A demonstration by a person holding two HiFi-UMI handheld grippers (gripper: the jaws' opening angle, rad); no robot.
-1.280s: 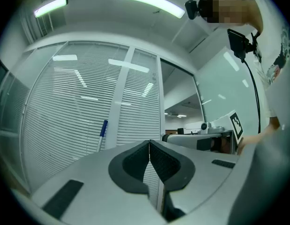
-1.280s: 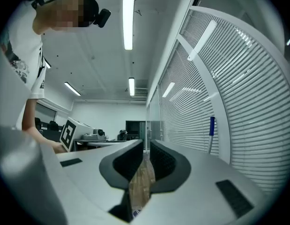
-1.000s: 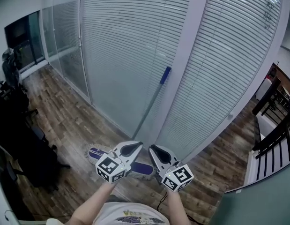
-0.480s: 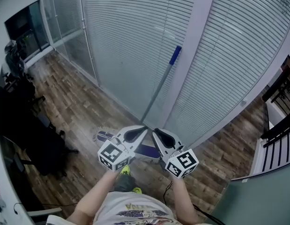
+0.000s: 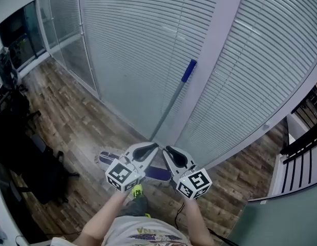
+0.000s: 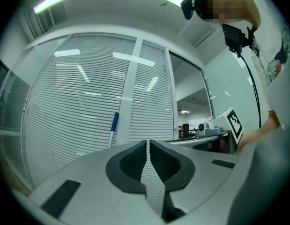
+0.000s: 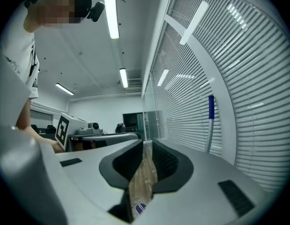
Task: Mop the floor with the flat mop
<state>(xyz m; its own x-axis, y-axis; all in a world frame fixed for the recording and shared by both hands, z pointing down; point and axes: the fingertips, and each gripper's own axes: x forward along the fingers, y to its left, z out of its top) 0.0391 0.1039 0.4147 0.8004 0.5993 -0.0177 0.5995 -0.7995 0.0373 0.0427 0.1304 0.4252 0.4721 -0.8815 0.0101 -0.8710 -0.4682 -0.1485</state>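
Note:
The flat mop stands propped against the white pillar (image 5: 214, 60) between the blinds. Its grey pole (image 5: 168, 106) ends in a blue grip (image 5: 189, 70), and its purple and white head (image 5: 159, 174) lies on the wood floor. My left gripper (image 5: 150, 147) and right gripper (image 5: 168, 149) are held side by side just in front of the pole's lower end, both shut and empty. From the left gripper view the blue grip (image 6: 115, 123) stands left of the shut gripper (image 6: 148, 145). From the right gripper view the grip (image 7: 211, 108) stands right of the shut gripper (image 7: 145, 147).
Glass walls with shut blinds (image 5: 132, 40) run across the back. Black bags and chairs (image 5: 25, 152) crowd the left side. A dark railing (image 5: 304, 147) stands at the right. A cable (image 5: 178, 213) and a yellow-green shoe (image 5: 138, 190) lie below the grippers.
Both grippers have moved forward together, closer to the mop pole, and the whole view has shifted with the step. The mop still leans where it was. Both stay shut.

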